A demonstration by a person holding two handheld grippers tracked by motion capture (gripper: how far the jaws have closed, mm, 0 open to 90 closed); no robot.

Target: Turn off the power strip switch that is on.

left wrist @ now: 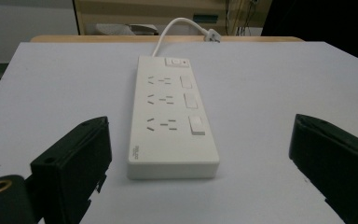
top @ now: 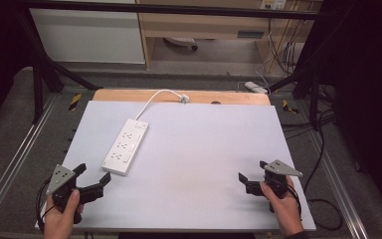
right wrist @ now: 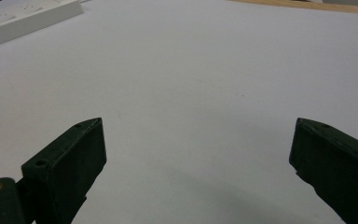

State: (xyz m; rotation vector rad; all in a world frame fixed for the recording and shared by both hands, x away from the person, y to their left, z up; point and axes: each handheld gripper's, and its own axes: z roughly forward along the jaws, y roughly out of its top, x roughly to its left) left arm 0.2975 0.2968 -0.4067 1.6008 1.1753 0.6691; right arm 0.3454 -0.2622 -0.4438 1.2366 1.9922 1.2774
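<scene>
Table with white power strip

A wooden table [top: 238,97] was covered by a pale grey sheet [top: 199,159]; a white power strip [top: 126,146] was laid on its left half, its cord [top: 154,98] run toward the far edge.

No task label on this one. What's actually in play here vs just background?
Likely in play:
- power strip, straight ahead of the open left gripper
- its white cord and plug
- open right gripper, nothing between its jaws

Just lying about:
- second white power strip on the floor beyond the table
- black cables at right
</scene>
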